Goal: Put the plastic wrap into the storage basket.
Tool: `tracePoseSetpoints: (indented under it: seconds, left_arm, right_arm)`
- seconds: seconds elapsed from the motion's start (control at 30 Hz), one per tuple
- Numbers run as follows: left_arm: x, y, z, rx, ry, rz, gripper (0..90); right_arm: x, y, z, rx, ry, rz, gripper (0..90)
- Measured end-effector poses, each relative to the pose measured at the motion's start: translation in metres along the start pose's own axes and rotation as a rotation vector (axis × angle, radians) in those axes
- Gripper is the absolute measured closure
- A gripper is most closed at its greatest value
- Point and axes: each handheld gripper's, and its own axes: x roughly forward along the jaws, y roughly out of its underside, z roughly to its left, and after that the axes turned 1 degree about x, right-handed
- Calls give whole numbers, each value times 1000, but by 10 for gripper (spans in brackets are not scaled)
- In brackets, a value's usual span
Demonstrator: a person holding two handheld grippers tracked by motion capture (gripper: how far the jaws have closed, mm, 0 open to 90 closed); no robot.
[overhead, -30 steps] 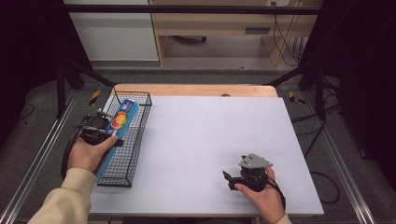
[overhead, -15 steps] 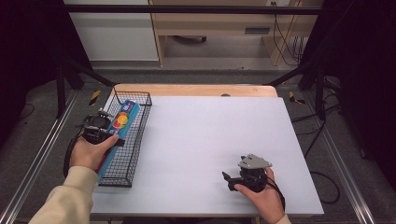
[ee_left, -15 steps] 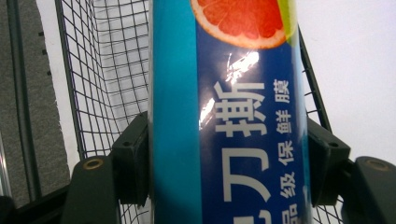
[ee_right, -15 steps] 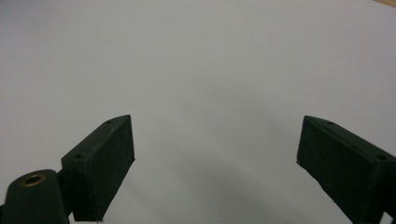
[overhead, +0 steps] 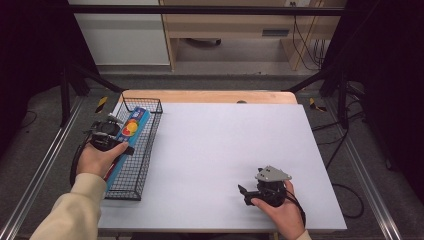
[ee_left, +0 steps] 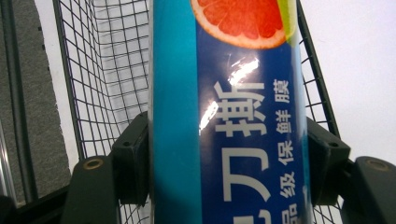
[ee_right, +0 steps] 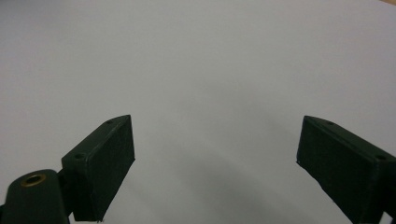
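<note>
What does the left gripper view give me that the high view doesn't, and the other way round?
Left gripper view alone: the jaws pressed on both long sides of the blue box, its grapefruit picture and white Chinese print readable, the mesh of the wire basket behind it.

High view alone: the right gripper resting open on the white table near the front edge, holding nothing, and both hands and the left sleeve.

Both: the box held over the basket at the table's left side by the left gripper.
</note>
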Motion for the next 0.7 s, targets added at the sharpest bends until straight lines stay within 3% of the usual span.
tracePoseSetpoints:
  seconds: [0.33,0.7]
  left_arm:
    - [2,-2,4,-13,7,13,316]
    - [10,-7,4,1,7,85,316]
  right_arm:
    - [2,1,0,1,-3,8,117]
    - [2,1,0,3,-8,9,117]
